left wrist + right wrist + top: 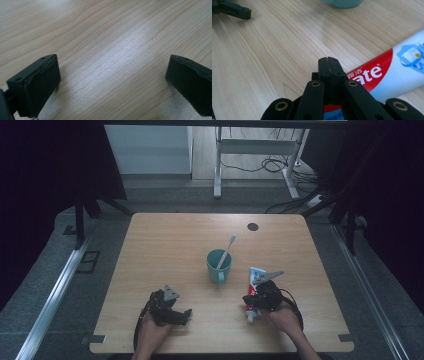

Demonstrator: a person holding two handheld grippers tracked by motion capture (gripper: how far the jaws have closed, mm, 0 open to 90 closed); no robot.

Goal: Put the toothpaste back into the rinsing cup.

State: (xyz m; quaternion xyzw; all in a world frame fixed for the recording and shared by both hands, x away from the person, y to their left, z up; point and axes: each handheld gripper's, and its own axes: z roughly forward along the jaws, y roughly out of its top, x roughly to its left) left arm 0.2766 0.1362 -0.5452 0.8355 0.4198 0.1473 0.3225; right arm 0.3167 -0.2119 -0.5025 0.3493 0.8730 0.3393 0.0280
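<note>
A light wooden table (pixel 165 240) stands in a dim room, with cables on the floor behind it. Near the middle is a teal cup (pixel 219 265) with a toothbrush (pixel 226 251) leaning in it. Just to the right of the cup lies a red and white toothpaste tube (pixel 255 287), flat on the wood, its cap toward the person. The right gripper (pixel 329 65) is squeezed tight together and seems to pinch the tube low down near the cap. The left gripper (pixel 110 82) rests on the table with its jaws wide apart and nothing between them. The tube looks light, soft and squishy, and a bit slippery. I think the stiff part by the cap is the best place to hold it.
</note>
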